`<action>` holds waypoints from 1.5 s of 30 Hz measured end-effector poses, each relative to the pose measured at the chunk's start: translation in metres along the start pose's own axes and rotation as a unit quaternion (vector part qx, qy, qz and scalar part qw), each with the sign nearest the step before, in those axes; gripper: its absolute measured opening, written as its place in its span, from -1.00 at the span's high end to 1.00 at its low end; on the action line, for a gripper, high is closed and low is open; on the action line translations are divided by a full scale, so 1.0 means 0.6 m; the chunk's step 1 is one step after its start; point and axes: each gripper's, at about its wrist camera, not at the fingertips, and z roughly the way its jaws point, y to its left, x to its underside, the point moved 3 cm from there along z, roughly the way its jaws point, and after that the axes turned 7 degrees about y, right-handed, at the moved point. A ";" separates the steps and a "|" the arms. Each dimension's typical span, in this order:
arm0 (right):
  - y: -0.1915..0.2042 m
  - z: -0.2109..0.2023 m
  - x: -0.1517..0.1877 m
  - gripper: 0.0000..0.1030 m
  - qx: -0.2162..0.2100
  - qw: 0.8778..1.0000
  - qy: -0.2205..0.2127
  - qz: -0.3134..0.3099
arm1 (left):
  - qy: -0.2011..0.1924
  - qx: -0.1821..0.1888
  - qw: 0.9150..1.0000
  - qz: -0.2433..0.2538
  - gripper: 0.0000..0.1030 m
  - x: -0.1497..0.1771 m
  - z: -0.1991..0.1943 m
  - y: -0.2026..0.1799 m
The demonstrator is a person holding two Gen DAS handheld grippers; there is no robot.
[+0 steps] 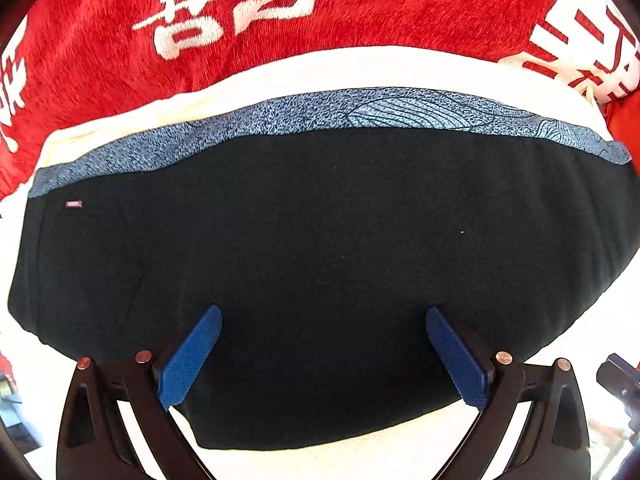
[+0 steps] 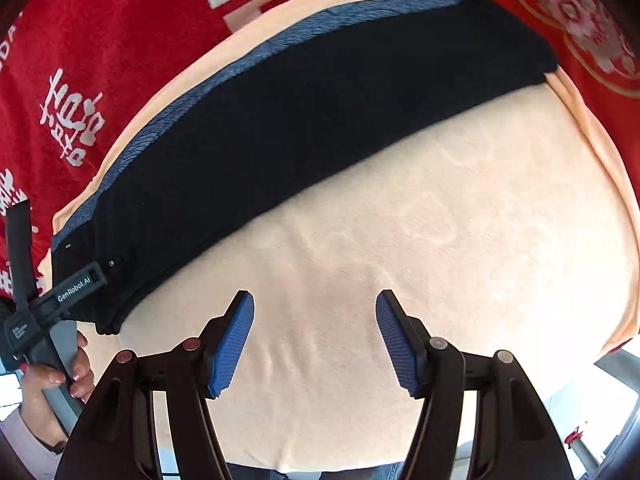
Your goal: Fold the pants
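The black pants (image 1: 320,260) lie flat as a long band on a cream cloth (image 1: 280,76), with a blue-grey patterned strip (image 1: 360,114) along their far edge. My left gripper (image 1: 324,316) is open, hovering over the near part of the pants, holding nothing. In the right wrist view the pants (image 2: 300,128) run diagonally across the cream cloth (image 2: 440,260). My right gripper (image 2: 316,300) is open and empty over bare cream cloth, apart from the pants. The left gripper (image 2: 96,270) shows at the pants' left end.
A red blanket with white characters (image 1: 280,28) lies under and beyond the cream cloth, also in the right wrist view (image 2: 100,60). A hand (image 2: 52,376) holds the left gripper's handle. The cream cloth's edge (image 2: 624,200) curves at the right.
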 end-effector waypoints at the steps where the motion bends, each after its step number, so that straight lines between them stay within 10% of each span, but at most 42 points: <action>1: -0.004 0.000 0.001 -0.31 0.000 1.000 0.001 0.003 | 0.001 -0.001 1.000 0.002 -1.00 -0.005 -0.002 -0.006; 17: -0.138 -0.033 -0.025 -0.31 -0.021 0.998 -0.010 0.061 | -0.008 0.001 0.998 0.063 -1.00 -0.125 -0.057 -0.264; 26: -0.236 -0.069 -0.113 -0.29 -0.038 0.988 -0.085 0.122 | -0.005 -0.014 0.997 0.071 -1.00 -0.147 -0.025 -0.378; 34: -0.290 -0.066 -0.214 0.51 -0.087 0.977 -0.111 0.161 | -0.004 -0.018 0.998 0.058 -1.00 -0.153 -0.021 -0.396; 41: -0.292 -0.093 -0.206 0.23 -0.016 0.987 -0.115 0.113 | 0.000 -0.027 0.998 0.053 -1.00 -0.115 -0.029 -0.388; 45: -0.307 -0.099 -0.177 0.11 -0.052 0.984 -0.099 0.138 | -0.002 -0.028 0.998 0.051 -1.00 -0.118 -0.029 -0.398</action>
